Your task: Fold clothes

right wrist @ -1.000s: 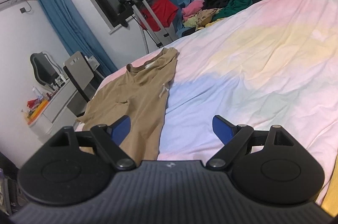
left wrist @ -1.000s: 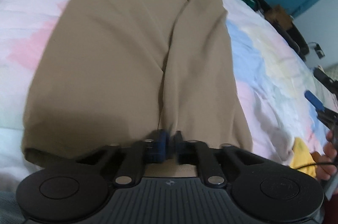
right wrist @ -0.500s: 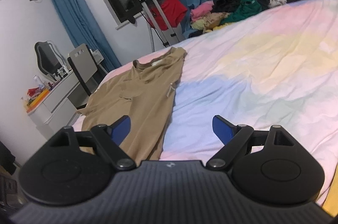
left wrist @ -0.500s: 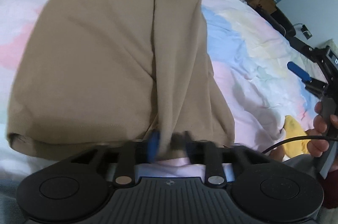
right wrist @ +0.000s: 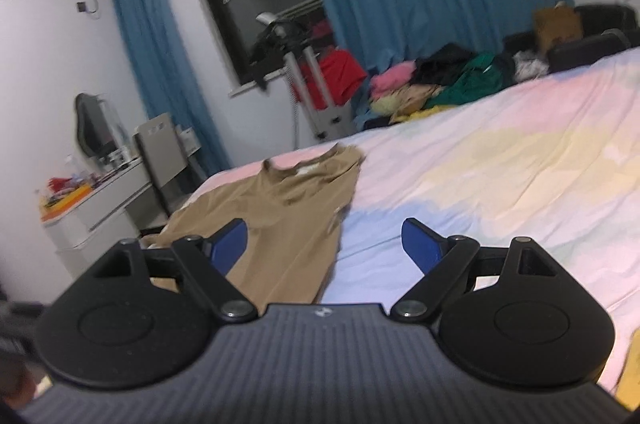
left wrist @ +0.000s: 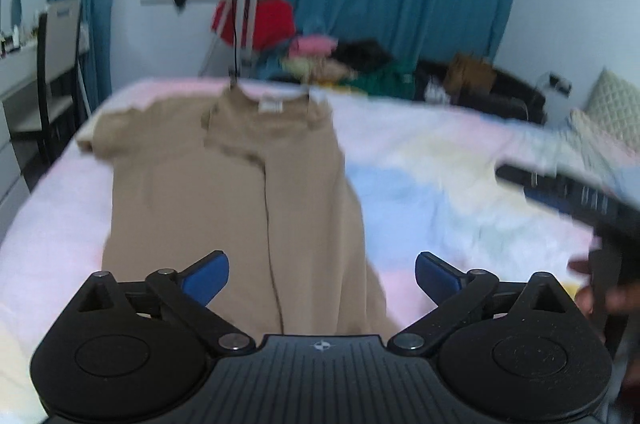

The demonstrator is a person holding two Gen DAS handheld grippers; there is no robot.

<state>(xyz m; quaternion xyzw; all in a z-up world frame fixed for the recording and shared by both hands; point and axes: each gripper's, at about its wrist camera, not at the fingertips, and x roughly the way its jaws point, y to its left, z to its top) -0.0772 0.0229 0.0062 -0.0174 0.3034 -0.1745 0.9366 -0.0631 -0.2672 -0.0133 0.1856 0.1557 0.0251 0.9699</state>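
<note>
A tan T-shirt (left wrist: pixel 224 192) lies flat on the bed, its right side folded inward along a lengthwise crease, collar at the far end. My left gripper (left wrist: pixel 320 274) hangs open above the shirt's near hem, holding nothing. In the right wrist view the same tan T-shirt (right wrist: pixel 288 224) lies at the bed's left part. My right gripper (right wrist: pixel 324 244) is open and empty, raised above the bed beside the shirt's right edge. The right gripper (left wrist: pixel 576 200) also shows blurred at the right of the left wrist view, with a hand (left wrist: pixel 600 298) on it.
The bed has a pastel sheet (right wrist: pixel 500 160). A pile of clothes (right wrist: pixel 432 84) lies past its far edge near a metal stand (right wrist: pixel 316 92). A desk and chair (right wrist: pixel 156 152) stand at the left. A yellow cloth (right wrist: pixel 632 372) lies at the bed's near right.
My left gripper let go of the shirt's hem, opened wide and tilted up, so the room now shows. The right gripper stayed open and shifted a little.
</note>
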